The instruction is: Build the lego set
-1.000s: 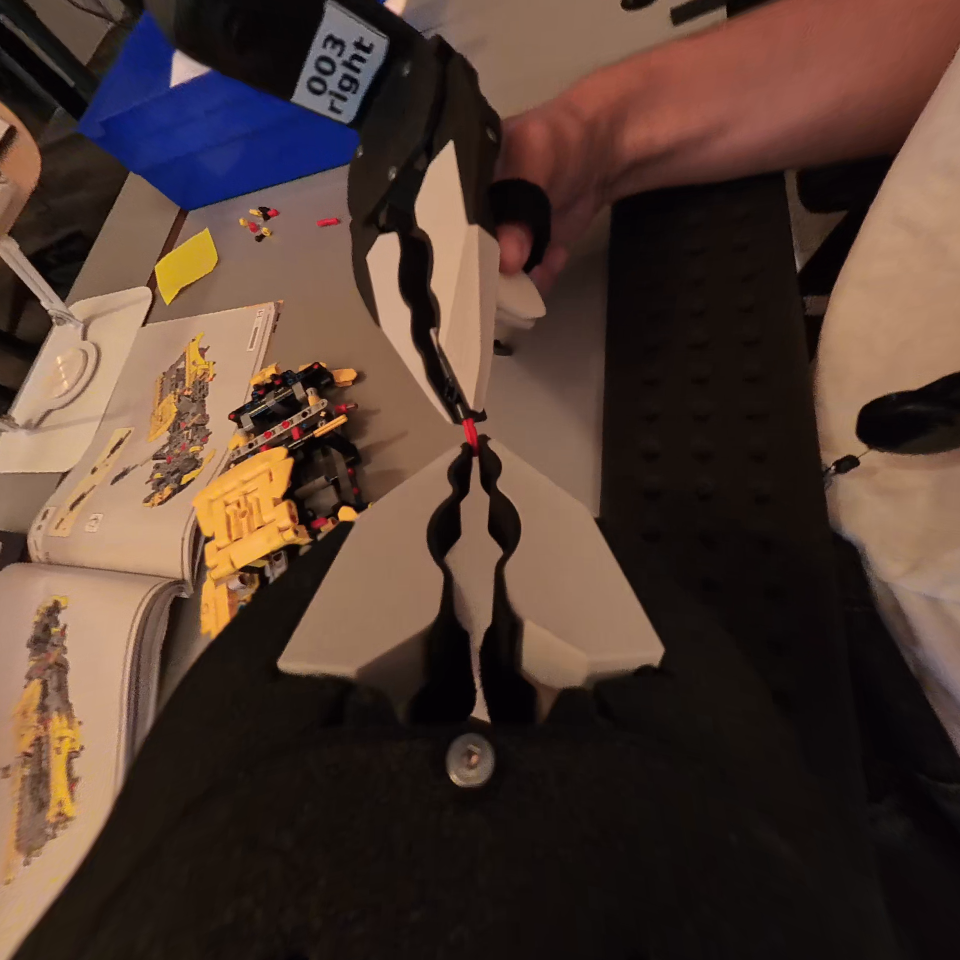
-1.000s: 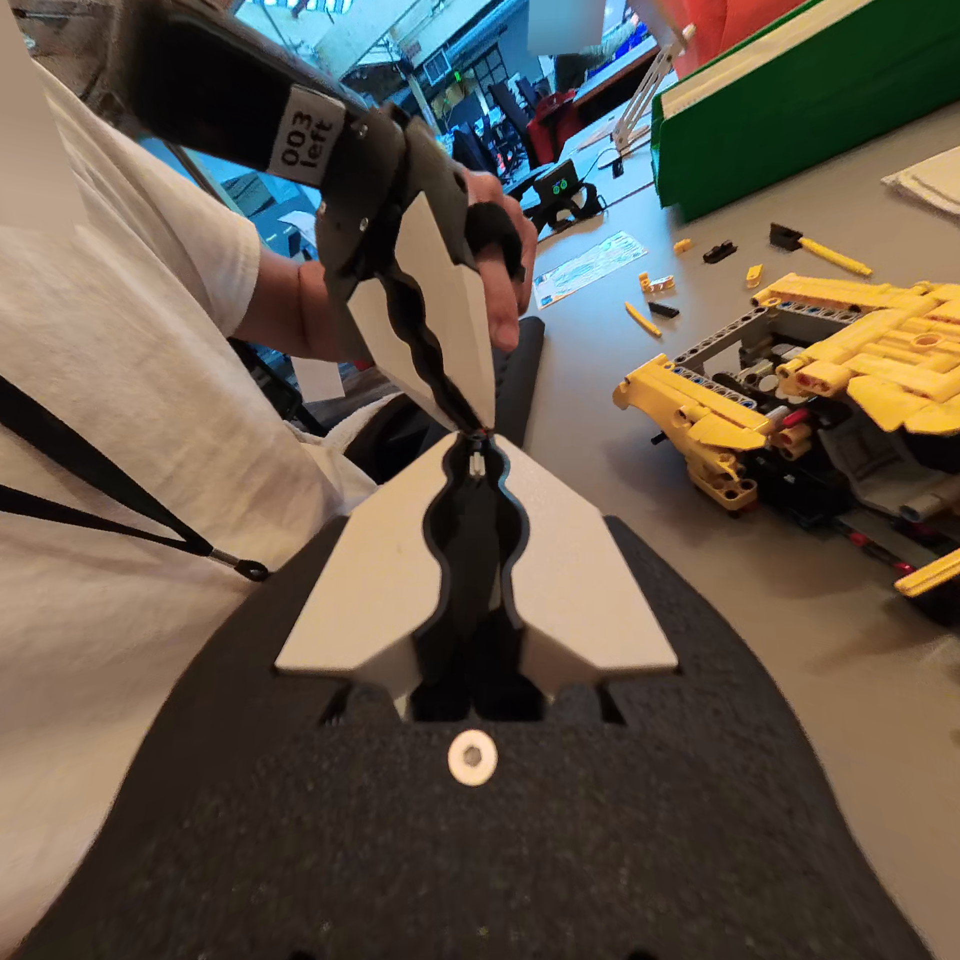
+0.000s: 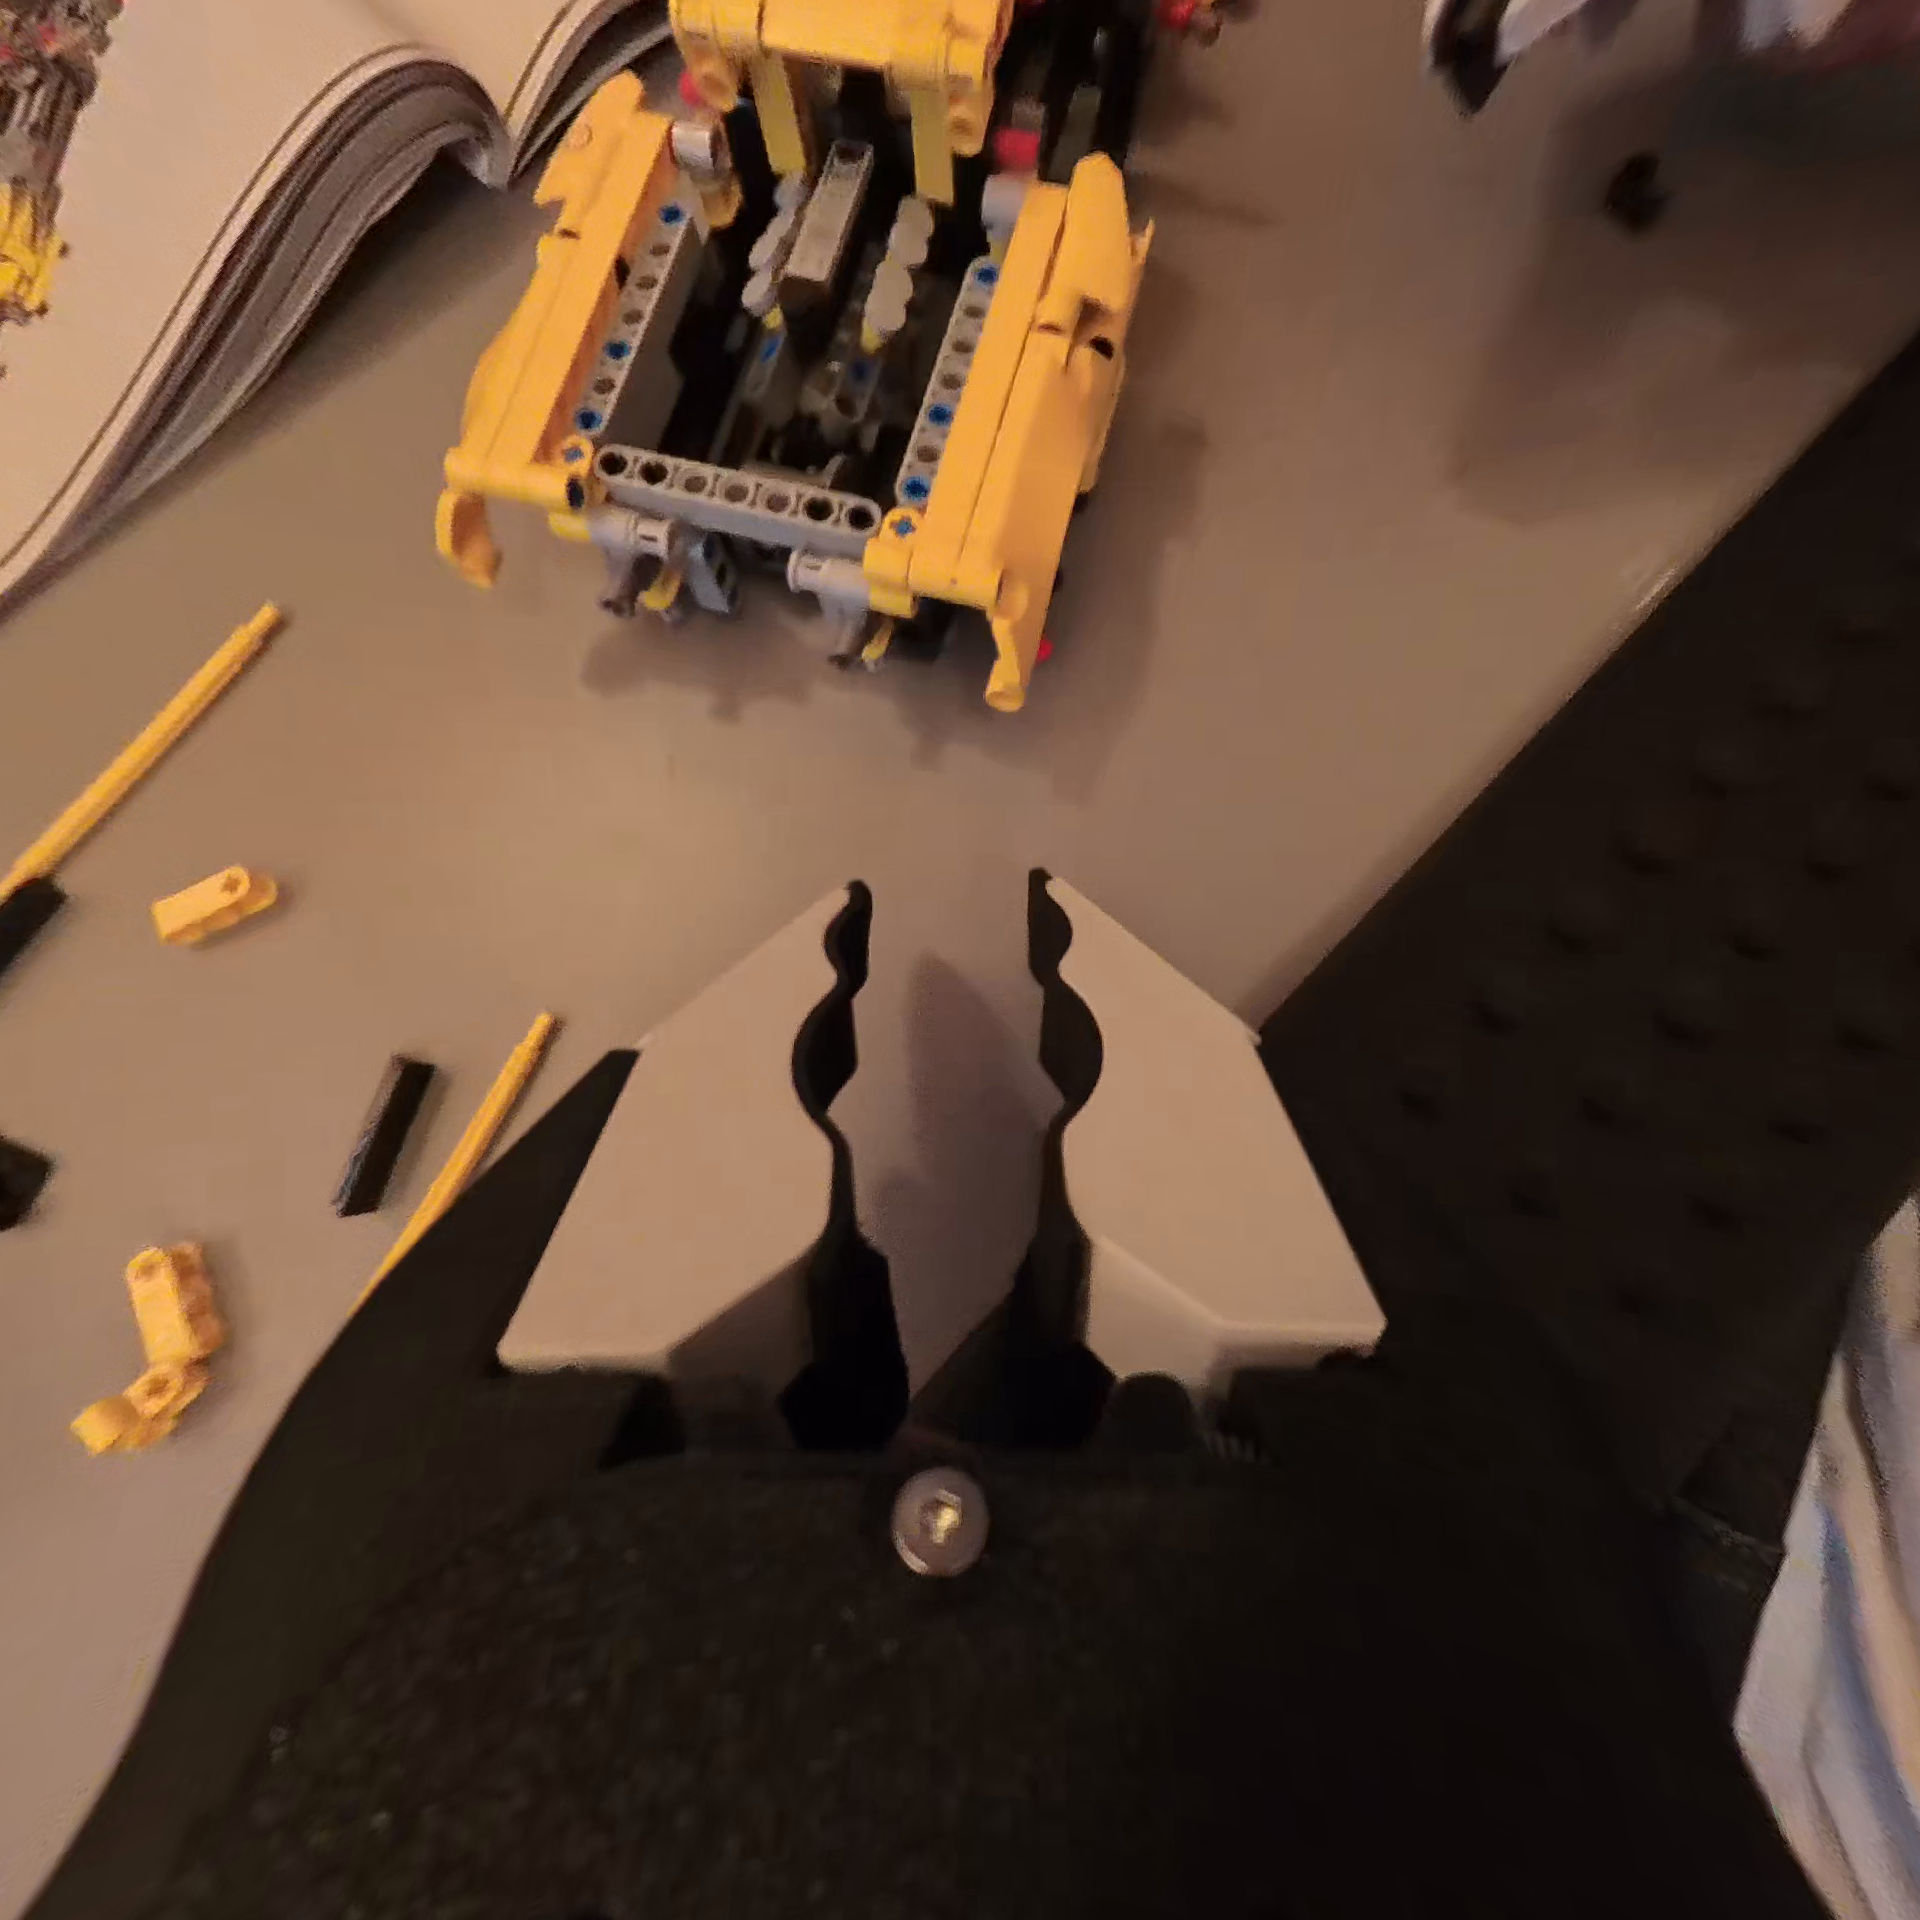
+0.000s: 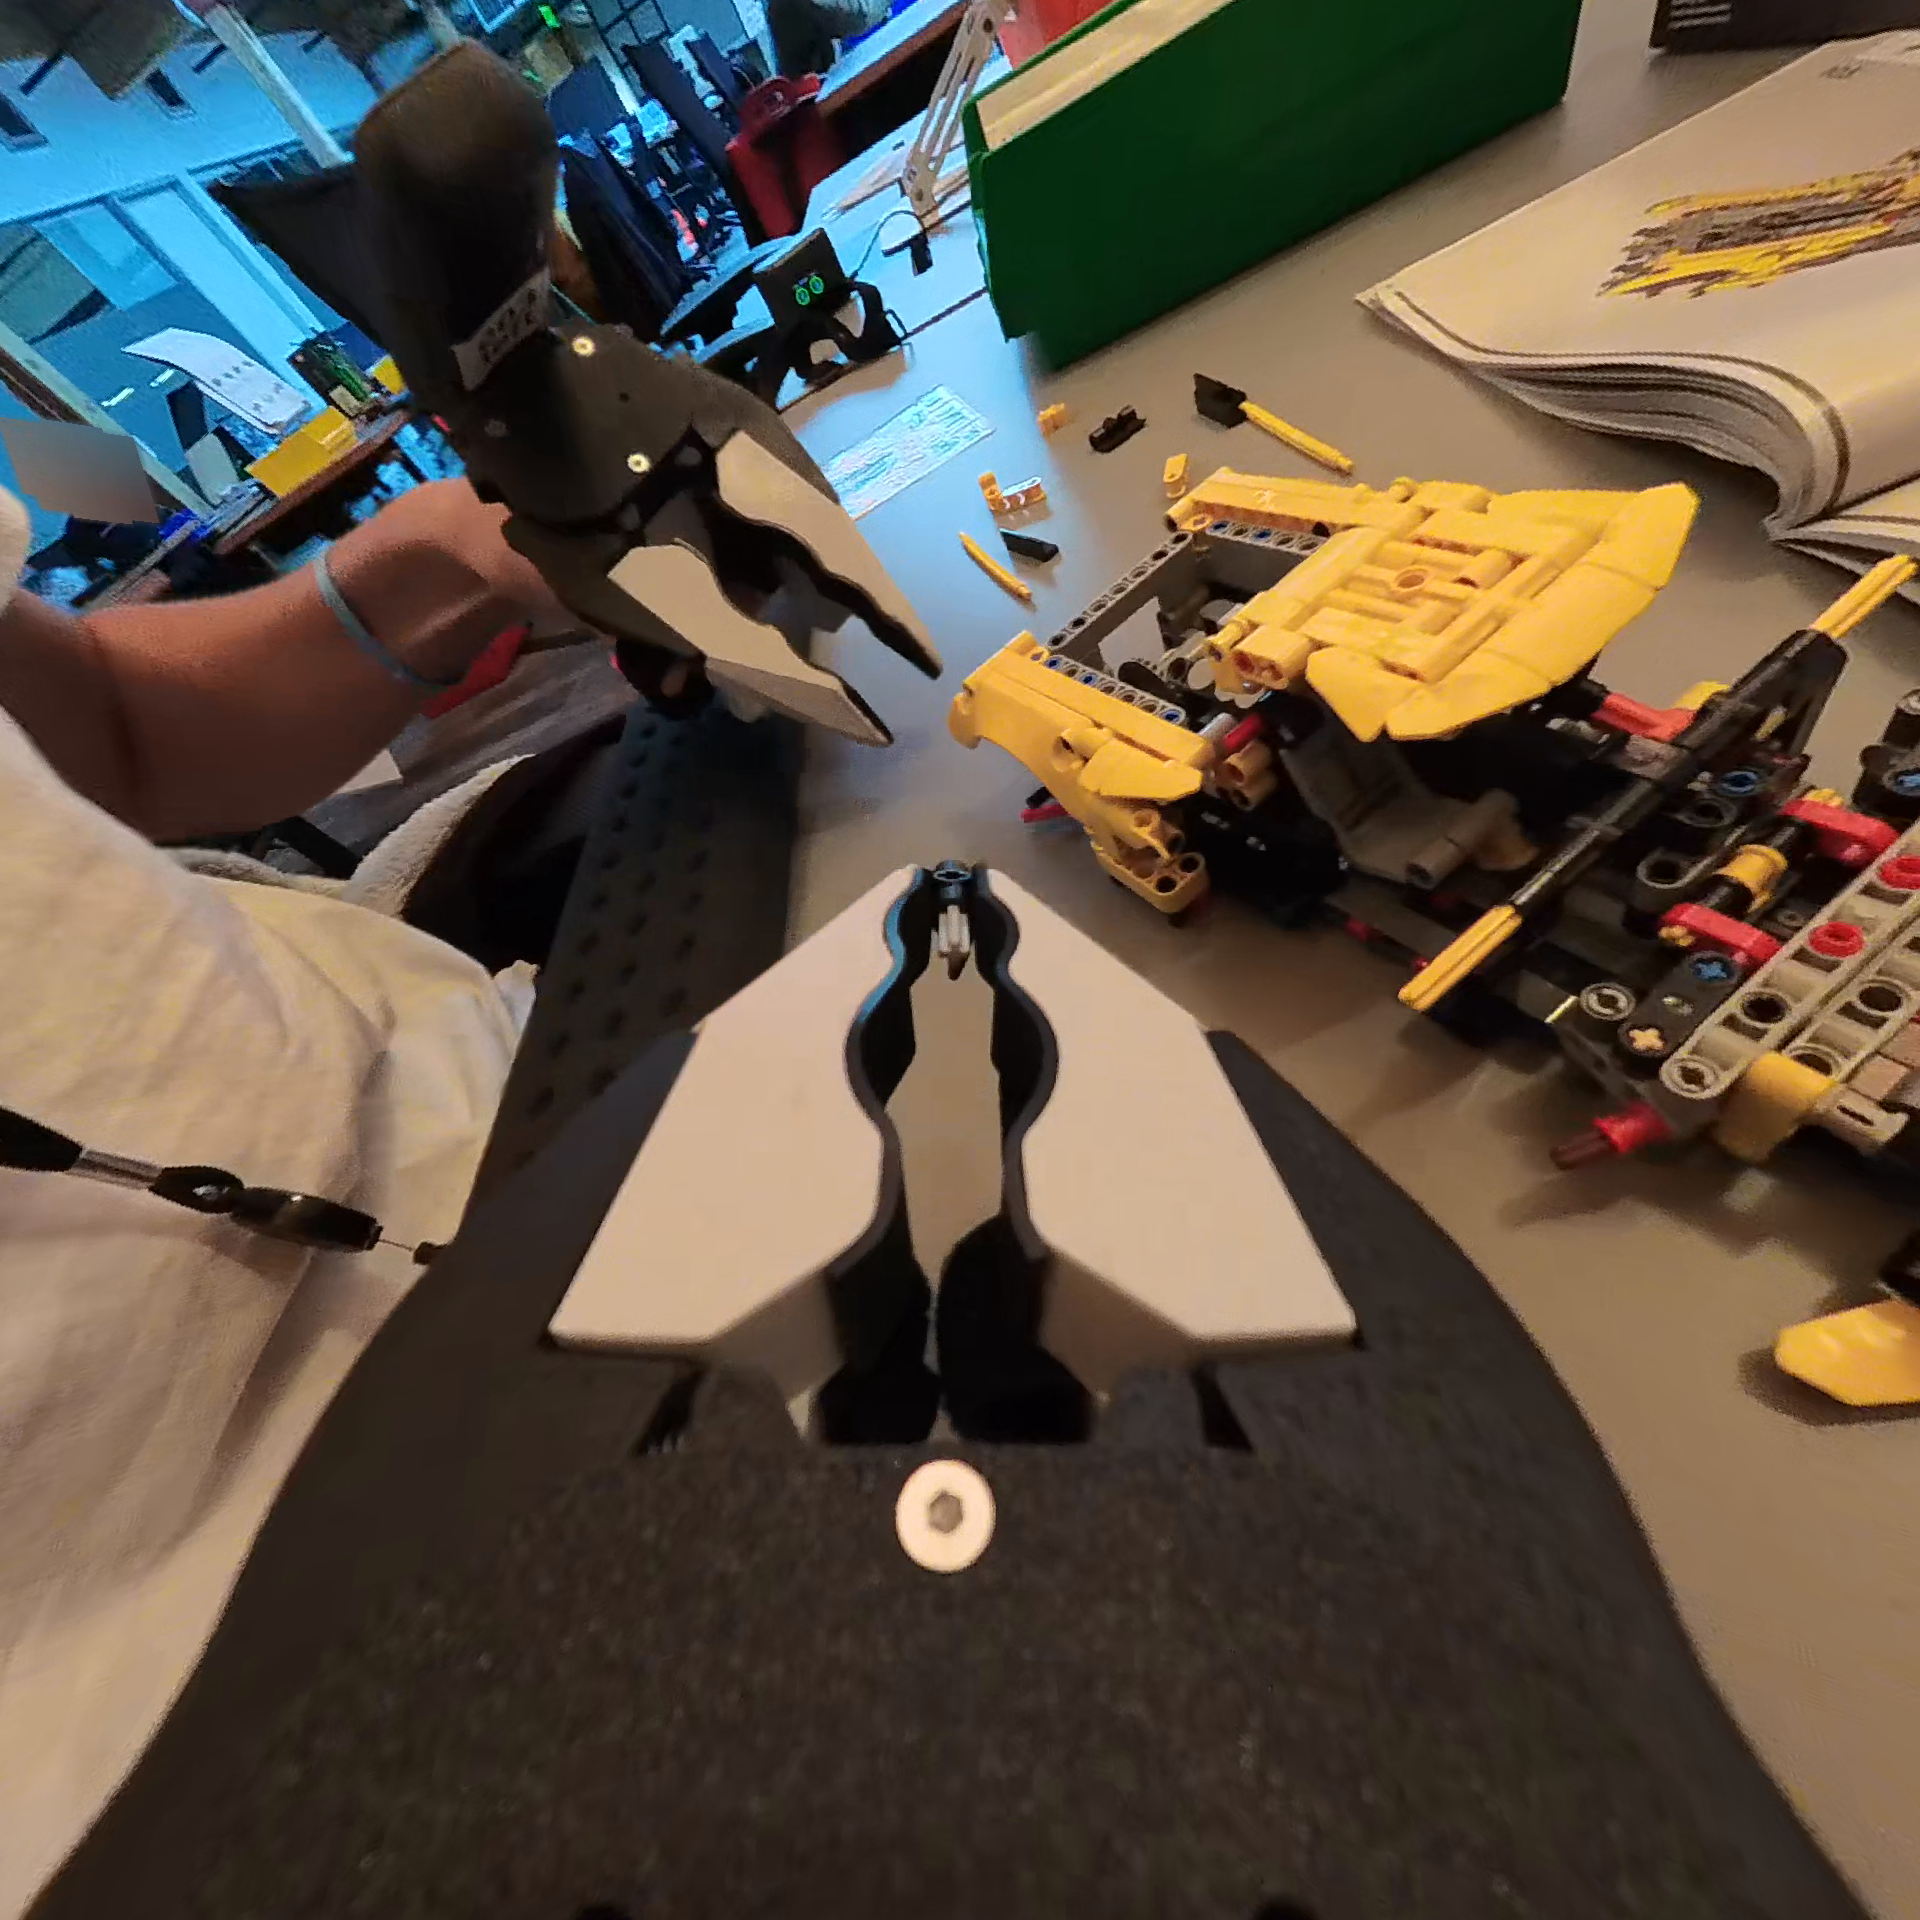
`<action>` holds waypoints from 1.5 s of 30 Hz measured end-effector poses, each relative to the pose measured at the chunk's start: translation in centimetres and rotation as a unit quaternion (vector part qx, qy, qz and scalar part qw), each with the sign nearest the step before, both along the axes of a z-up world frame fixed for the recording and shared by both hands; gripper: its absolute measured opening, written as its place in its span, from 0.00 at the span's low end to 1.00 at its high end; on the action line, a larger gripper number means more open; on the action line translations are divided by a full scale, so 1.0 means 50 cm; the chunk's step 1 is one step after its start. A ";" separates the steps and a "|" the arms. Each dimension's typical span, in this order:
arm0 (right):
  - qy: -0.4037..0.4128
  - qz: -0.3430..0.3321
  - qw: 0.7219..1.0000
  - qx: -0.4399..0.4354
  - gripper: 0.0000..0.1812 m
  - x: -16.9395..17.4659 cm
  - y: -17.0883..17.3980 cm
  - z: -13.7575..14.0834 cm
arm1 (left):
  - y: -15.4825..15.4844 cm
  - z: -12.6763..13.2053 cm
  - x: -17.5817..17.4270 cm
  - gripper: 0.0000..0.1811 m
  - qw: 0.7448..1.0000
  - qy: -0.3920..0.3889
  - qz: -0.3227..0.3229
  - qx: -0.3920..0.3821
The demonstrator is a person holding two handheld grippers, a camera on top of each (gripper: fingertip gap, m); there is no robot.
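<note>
The yellow and black lego model (image 3: 800, 343) stands on the grey table; it also shows in the right wrist view (image 4: 1403, 665). My left gripper (image 3: 945, 894) is open and empty, a little above the table just short of the model's grey front beam. In the right wrist view the left gripper (image 4: 909, 701) hangs open, left of the model. My right gripper (image 4: 951, 883) is shut on a small black and grey piece (image 4: 951, 920), held at its tips in the air near the table's near edge.
An open instruction booklet (image 3: 291, 208) lies beside the model (image 4: 1714, 343). Loose parts lie to the left: a yellow axle (image 3: 145, 748), a black piece (image 3: 384, 1132), yellow connectors (image 3: 166, 1320). A green bin (image 4: 1247, 156) stands at the back. A black perforated strip (image 3: 1662, 987) runs along the table edge.
The two grippers were tip to tip with a small red piece between them. My left gripper has opened, let go and swung over toward the model. My right gripper stays shut on its piece.
</note>
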State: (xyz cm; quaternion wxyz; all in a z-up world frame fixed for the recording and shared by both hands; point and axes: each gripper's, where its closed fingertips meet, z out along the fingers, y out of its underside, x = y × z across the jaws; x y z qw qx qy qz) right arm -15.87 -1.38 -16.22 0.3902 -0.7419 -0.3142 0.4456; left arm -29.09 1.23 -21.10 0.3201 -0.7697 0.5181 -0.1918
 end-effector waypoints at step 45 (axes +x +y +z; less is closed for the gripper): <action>0.180 0.029 0.982 -0.043 0.03 -0.045 0.018 0.105 | -0.048 0.223 0.210 0.02 0.923 -0.380 -0.032 0.049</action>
